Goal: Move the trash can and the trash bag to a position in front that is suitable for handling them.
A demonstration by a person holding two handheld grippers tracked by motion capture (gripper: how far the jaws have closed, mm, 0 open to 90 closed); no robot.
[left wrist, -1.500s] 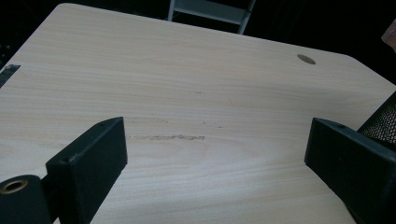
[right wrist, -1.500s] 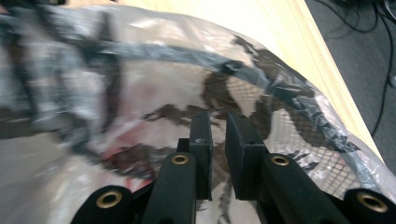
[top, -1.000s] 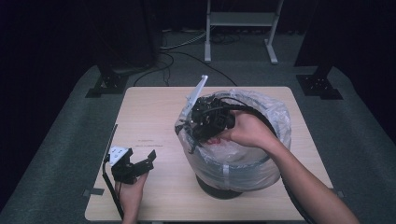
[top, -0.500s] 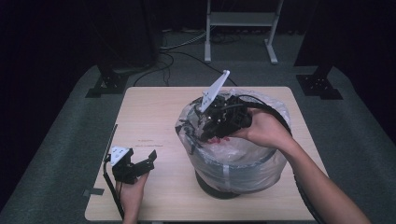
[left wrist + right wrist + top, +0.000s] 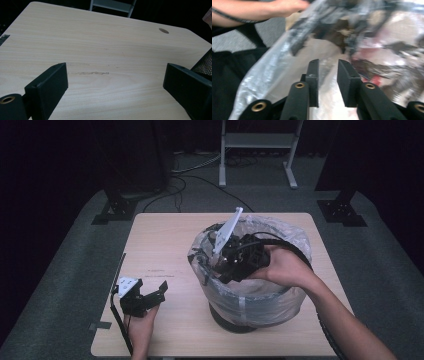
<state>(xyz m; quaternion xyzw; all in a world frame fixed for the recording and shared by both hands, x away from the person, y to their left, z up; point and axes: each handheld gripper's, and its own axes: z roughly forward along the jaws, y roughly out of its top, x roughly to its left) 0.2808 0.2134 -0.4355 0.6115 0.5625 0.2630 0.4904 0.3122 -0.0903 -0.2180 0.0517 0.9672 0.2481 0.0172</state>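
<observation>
Apparently mid-step: right gripper is down inside the mouth of the bin, a black mesh one lined with a clear plastic bag. In its own view the jaws stand narrowly apart, a thin gap between them, liner film just ahead; whether any film is pinched, cannot tell. Judgement: working the liner's rim or inner wall; next move calls for closing on a fold of film without tearing it. Left gripper rests low near the front-left corner, jaws spread wide, holding nothing. Table is pale wood, lightly scuffed. Dark room, grey carpet, cables, metal stand behind.
</observation>
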